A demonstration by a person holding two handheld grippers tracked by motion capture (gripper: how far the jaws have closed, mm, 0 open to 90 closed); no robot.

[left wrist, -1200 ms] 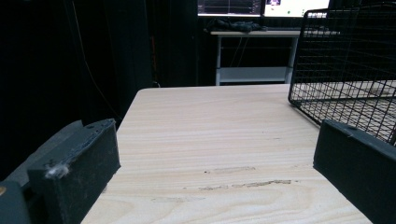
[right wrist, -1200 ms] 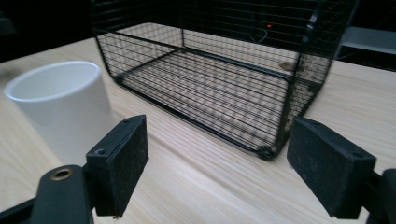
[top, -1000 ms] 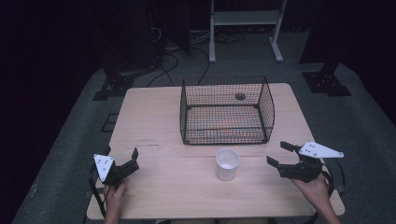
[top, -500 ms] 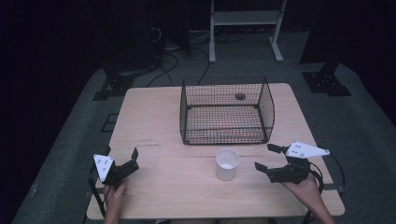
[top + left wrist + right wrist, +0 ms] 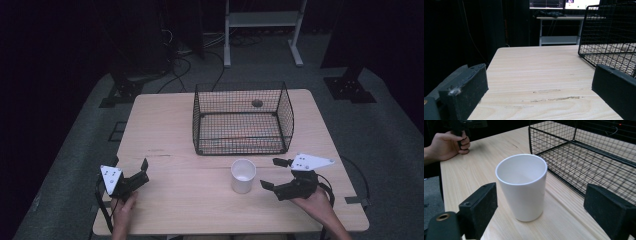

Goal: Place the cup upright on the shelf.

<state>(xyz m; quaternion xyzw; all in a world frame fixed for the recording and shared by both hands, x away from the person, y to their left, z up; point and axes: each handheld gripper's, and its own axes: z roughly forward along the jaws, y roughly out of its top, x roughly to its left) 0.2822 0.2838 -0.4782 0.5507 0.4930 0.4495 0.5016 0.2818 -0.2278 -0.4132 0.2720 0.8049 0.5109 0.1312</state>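
Cup (image 5: 243, 175) stood upright at 6 o'clock of the basket (image 5: 242, 119); right gripper (image 5: 274, 173) was held wide just beside it. Probably best squared up first. Left gripper (image 5: 140, 172) was parked wide too.

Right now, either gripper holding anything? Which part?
Nothing held. Right gripper is open, jaws either side of the white cup without touching. Left gripper is open over bare table.

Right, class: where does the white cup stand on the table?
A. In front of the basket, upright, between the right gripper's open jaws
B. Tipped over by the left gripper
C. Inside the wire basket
A: the white cup stands upright outside the wire basket, with the right gripper open around it.
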